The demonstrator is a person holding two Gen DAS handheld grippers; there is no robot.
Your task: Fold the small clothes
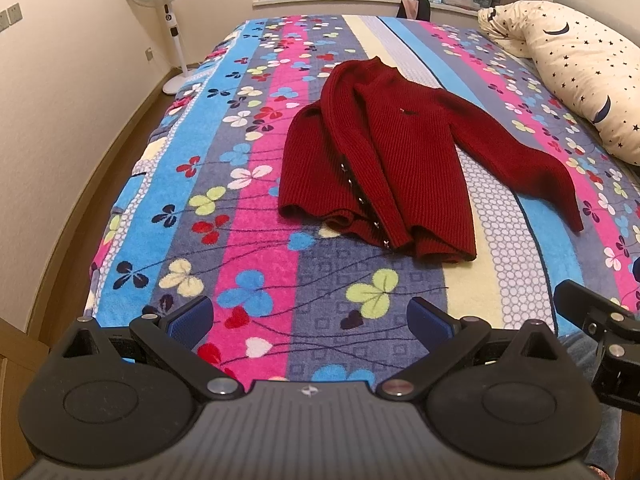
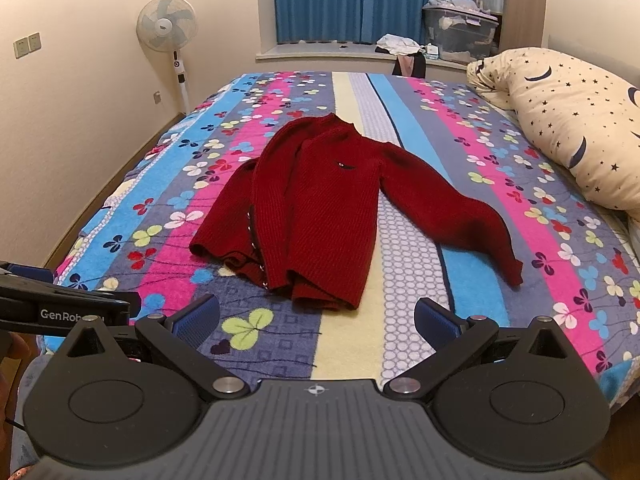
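The red cardigan point(image 1: 384, 148) lies on the bed point(image 1: 224, 208), well ahead of both pairs of tongs, neck toward the far window and hem toward the person. Its long axis runs roughly straight away from the tongs, tilted a little. One side panel looks already turned over the body, the row of snaps point(image 2: 256, 248) showing near the hem, though the folds in the knit make that hard to read. The other sleeve point(image 2: 460, 216) trails out loose toward the star-print pillow point(image 2: 568, 128).

The left tongs point(image 1: 310, 320) are spread wide and empty, low over the near edge of the bed. The right tongs point(image 2: 318, 320) are likewise spread and empty, and hold nothing.

The hem falls almost dead ahead of the right tongs, and the loose sleeve lies on their side too, so the right hand seems the nearer one for reaching that sleeve and laying it across the body.
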